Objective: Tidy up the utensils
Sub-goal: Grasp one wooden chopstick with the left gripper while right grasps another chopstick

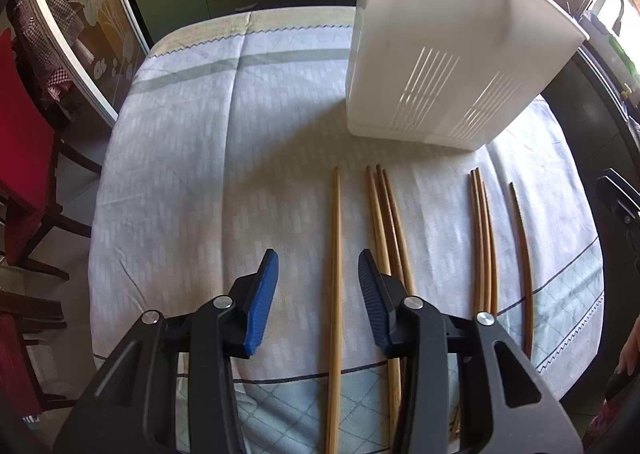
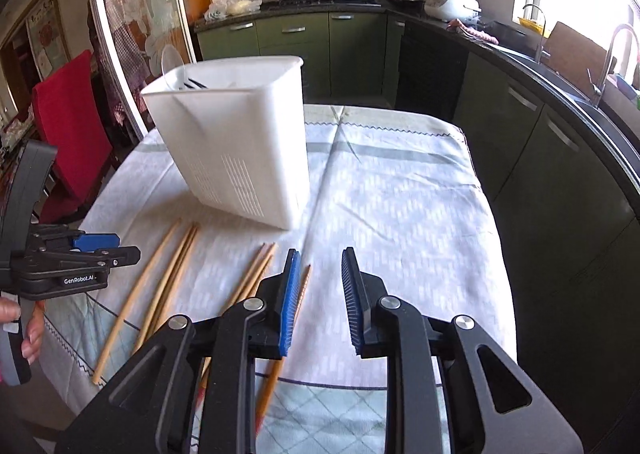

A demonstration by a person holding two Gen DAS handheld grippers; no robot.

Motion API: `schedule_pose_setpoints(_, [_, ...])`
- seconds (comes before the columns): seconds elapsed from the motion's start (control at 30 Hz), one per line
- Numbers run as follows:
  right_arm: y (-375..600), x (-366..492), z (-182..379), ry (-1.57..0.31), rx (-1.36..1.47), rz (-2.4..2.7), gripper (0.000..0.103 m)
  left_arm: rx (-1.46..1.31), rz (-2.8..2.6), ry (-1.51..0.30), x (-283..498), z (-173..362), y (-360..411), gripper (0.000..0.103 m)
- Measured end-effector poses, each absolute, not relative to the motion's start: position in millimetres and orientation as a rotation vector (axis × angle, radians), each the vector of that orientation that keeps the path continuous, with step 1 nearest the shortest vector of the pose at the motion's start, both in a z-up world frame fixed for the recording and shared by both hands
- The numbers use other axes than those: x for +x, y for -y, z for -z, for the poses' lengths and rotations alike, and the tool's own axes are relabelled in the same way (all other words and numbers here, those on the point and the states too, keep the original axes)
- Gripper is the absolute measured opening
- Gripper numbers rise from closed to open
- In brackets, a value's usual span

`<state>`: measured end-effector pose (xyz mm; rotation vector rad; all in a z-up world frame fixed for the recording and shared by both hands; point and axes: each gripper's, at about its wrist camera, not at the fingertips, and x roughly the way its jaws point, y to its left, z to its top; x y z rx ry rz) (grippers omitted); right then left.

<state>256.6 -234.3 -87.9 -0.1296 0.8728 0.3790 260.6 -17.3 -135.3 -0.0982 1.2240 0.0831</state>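
Left wrist view shows our left gripper point(image 1: 318, 296) low over the tablecloth point(image 1: 192, 158), jaws partly open around one chopstick point(image 1: 335, 286) but not pinching it. More chopsticks point(image 1: 390, 230) lie in little bunches right of it. We think the job has barely started. In the right wrist view, our right gripper point(image 2: 320, 302) has a narrow gap and holds nothing. The white holder point(image 2: 240, 142) stands at the middle left. Something dark pokes up inside; we cannot tell what.

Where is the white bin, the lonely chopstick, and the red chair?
white bin point(image 1: 452, 66), left wrist view, front wall.
single chopstick point(image 1: 336, 254), left wrist view, middle of its shaft.
red chair point(image 2: 70, 114), right wrist view, backrest.
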Motion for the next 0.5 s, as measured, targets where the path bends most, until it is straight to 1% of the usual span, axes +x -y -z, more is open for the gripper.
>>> schedule_pose_setpoints(0.1, [238,257,98,-0.909,-0.137,-0.379,0.022,-0.121,-0.087,-1.266,265,147,18,0.039])
schedule_pose_setpoints(0.23, [236,258,106,-0.936,-0.149,-0.385,0.021,-0.116,-0.08,-1.28,267,153,21,0.039])
schedule_pose_setpoints(0.33, [230,260,109,-0.947,-0.162,-0.392,0.022,-0.096,-0.079,-1.292,268,156,26,0.026])
schedule_pose_setpoints(0.37, [228,261,109,-0.95,-0.164,-0.394,0.023,-0.088,-0.078,-1.293,267,157,27,0.02])
schedule_pose_setpoints(0.4, [227,261,110,-0.954,-0.167,-0.396,0.027,-0.082,-0.078,-1.29,267,157,27,0.017])
schedule_pose_setpoints(0.43, [225,263,110,-0.959,-0.172,-0.398,0.029,-0.08,-0.076,-1.292,268,158,28,0.011])
schedule_pose_setpoints(0.5, [221,264,112,-0.972,-0.183,-0.405,0.03,-0.072,-0.073,-1.29,268,158,27,0.006])
